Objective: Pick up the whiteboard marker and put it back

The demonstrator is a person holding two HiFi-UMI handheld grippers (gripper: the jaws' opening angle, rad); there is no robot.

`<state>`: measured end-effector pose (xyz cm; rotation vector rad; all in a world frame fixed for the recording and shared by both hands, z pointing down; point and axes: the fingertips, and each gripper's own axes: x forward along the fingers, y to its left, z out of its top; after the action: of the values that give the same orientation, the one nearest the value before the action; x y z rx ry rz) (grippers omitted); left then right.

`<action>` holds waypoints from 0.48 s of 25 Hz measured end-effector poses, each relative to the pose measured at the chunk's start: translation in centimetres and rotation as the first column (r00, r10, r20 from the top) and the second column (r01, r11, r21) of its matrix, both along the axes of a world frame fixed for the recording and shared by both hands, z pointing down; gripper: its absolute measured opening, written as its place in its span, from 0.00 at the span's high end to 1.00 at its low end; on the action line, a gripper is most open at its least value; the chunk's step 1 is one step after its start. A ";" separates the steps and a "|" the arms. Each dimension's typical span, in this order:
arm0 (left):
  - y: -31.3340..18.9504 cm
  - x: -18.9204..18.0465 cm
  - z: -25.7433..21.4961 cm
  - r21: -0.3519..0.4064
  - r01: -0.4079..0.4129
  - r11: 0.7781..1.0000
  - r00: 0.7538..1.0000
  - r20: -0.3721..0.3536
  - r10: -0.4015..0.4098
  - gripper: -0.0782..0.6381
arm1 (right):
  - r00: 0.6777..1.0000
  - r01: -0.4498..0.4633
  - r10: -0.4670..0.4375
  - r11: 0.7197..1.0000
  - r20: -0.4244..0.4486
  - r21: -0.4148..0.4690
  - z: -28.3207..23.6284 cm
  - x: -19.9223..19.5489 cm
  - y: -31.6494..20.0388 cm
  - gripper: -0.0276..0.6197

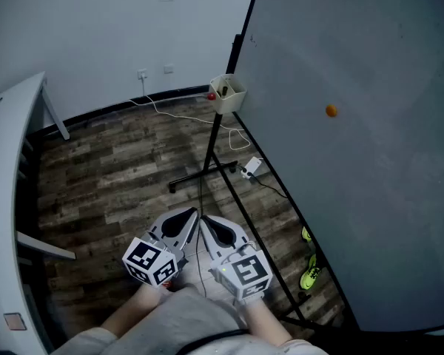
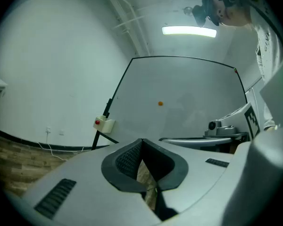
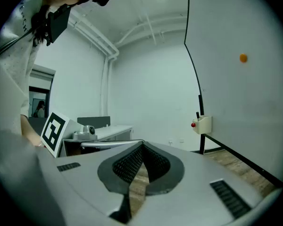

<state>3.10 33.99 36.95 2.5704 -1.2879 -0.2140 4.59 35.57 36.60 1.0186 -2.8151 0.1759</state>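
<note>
Your left gripper (image 1: pixel 186 217) and right gripper (image 1: pixel 209 224) hang empty, jaws pressed together; spread one before reaching the slim dark whiteboard marker (image 1: pixel 223 90) in the cream plastic box (image 1: pixel 231 100).

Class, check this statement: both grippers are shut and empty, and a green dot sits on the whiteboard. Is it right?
Wrong colour: the dot on the whiteboard is orange, not green, as the head view shows. The left gripper and right gripper are shut and empty.
</note>
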 end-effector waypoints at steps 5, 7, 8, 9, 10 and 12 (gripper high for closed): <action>0.9 0.4 0.2 -0.005 -0.001 1.000 1.000 0.003 0.001 0.88 | 1.000 0.000 0.000 1.000 -0.007 -0.002 0.2 0.4 0.8 0.93; 1.1 0.3 0.4 -0.006 0.000 1.000 1.000 0.005 0.000 0.88 | 1.000 -0.004 0.004 1.000 -0.008 0.000 0.4 0.4 1.1 0.93; 1.0 0.2 0.5 -0.008 0.001 1.000 1.000 0.006 -0.001 0.88 | 1.000 -0.005 0.005 1.000 -0.007 0.000 0.5 0.4 1.0 0.93; 0.9 0.2 0.5 -0.010 0.002 1.000 1.000 0.007 -0.002 0.88 | 1.000 -0.005 0.005 1.000 -0.006 -0.002 0.6 0.5 0.8 0.93; 0.7 0.2 0.6 -0.012 0.003 1.000 1.000 0.008 -0.003 0.88 | 1.000 -0.005 0.005 1.000 -0.003 -0.005 0.6 0.5 0.6 0.93; 0.6 0.0 0.8 -0.016 0.005 1.000 1.000 0.012 -0.005 0.88 | 1.000 -0.007 0.008 1.000 0.002 -0.009 0.6 0.3 0.5 0.93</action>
<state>3.13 34.56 37.74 2.5592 -1.2952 -0.1886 4.90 36.10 37.23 1.0276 -2.8099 0.1908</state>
